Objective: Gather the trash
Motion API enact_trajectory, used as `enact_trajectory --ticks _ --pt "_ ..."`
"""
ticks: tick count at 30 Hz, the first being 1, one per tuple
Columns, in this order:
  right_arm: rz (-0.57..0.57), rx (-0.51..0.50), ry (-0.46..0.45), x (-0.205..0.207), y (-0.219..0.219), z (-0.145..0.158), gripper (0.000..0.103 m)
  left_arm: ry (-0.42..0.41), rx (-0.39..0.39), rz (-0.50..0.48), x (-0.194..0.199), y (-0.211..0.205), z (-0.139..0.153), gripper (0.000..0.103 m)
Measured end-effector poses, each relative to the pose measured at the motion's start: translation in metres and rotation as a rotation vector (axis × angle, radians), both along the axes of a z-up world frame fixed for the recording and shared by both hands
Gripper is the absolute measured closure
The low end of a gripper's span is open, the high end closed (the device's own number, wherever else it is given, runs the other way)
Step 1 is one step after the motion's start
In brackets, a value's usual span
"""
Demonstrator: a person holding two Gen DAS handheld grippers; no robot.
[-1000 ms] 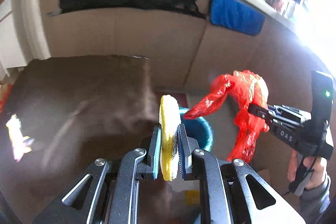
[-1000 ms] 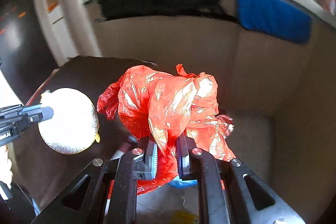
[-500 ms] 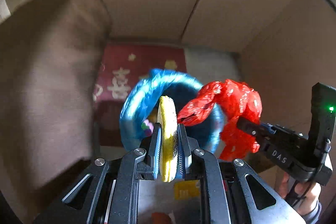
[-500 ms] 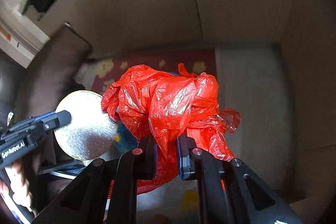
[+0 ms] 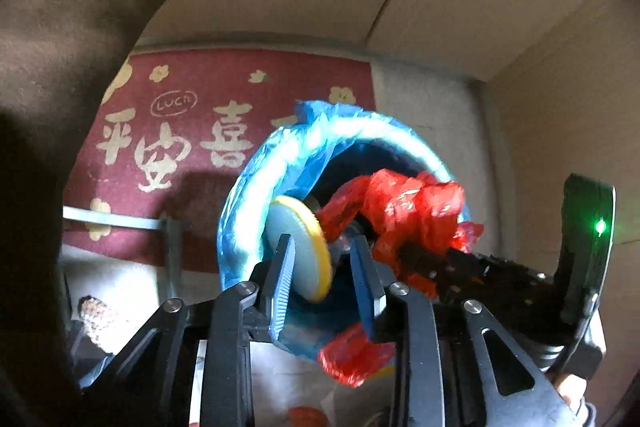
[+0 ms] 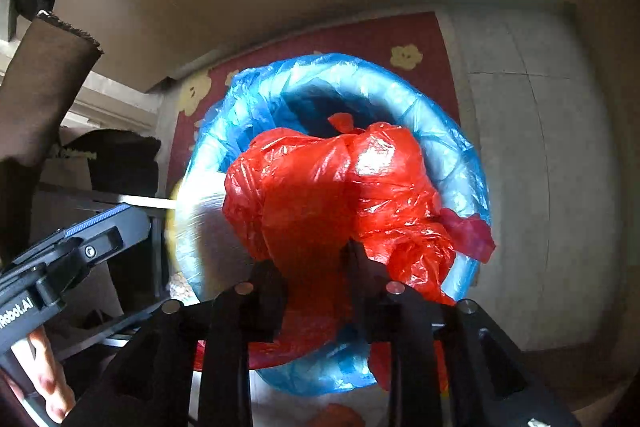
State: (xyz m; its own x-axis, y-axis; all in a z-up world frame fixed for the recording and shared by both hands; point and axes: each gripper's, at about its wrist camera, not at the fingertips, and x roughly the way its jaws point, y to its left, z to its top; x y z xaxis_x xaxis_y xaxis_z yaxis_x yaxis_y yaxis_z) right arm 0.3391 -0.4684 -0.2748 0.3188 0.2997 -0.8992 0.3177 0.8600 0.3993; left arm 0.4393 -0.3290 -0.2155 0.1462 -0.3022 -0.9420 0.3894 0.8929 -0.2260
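Cardboard walls close in the corner behind everything, and on the floor below lies a dark red mat [image 5: 224, 99] printed with pale characters and small flowers, meeting grey floor tiles [image 6: 516, 131] at its right edge. On the mat's right edge stands a bin lined with a blue bag [image 5: 276, 163], its mouth open toward both cameras.

At the bin's rim, the left hand-held gripper [image 5: 324, 267] has its fingers apart; a round yellow-rimmed lid [image 5: 298, 247] sits between them, leaning close to the left finger, and whether it touches that finger cannot be told. The lid is blurred and lies over the bin's near left rim.

Coming in from the right side, the right hand-held gripper [image 6: 314, 267] is clamped on a crumpled red plastic bag [image 6: 332, 195], which bulges up over the bin's opening and covers most of it. Some of the red plastic hangs over the near rim, and a loose scrap trails at the right rim. In the left wrist view the red bag sits just beside the lid, over the bin's mouth. A green light glows on the right tool's body [image 5: 600, 227].
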Motion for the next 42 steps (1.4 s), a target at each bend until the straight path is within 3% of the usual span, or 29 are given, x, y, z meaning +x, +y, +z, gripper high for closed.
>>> enact_trajectory --ticks 7,14,18,23,33,37,42 --pt "-0.002 -0.043 -0.109 -0.011 0.002 0.031 0.055 -0.074 -0.013 -0.003 -0.008 0.008 0.031 0.072" --pt "-0.038 -0.064 -0.104 -0.022 0.006 0.051 0.055 -0.085 -0.083 -0.003 -0.032 0.031 0.073 0.072" --pt "-0.033 -0.101 -0.107 -0.047 0.019 0.069 0.055 -0.14 -0.074 -0.002 -0.063 0.058 0.104 0.072" --pt "-0.021 -0.132 -0.164 -0.096 0.048 0.103 0.055 -0.303 -0.045 0.006 -0.119 0.108 0.147 0.072" --pt "0.061 -0.297 -0.428 -0.217 0.154 0.218 0.053 -0.593 0.005 0.063 -0.264 0.217 0.203 0.071" --pt "0.108 -0.313 -0.475 -0.258 0.197 0.24 0.05 -0.683 0.007 0.093 -0.312 0.242 0.218 0.069" --pt "0.141 -0.277 -0.507 -0.304 0.241 0.254 0.05 -0.77 0.05 0.126 -0.373 0.276 0.228 0.057"
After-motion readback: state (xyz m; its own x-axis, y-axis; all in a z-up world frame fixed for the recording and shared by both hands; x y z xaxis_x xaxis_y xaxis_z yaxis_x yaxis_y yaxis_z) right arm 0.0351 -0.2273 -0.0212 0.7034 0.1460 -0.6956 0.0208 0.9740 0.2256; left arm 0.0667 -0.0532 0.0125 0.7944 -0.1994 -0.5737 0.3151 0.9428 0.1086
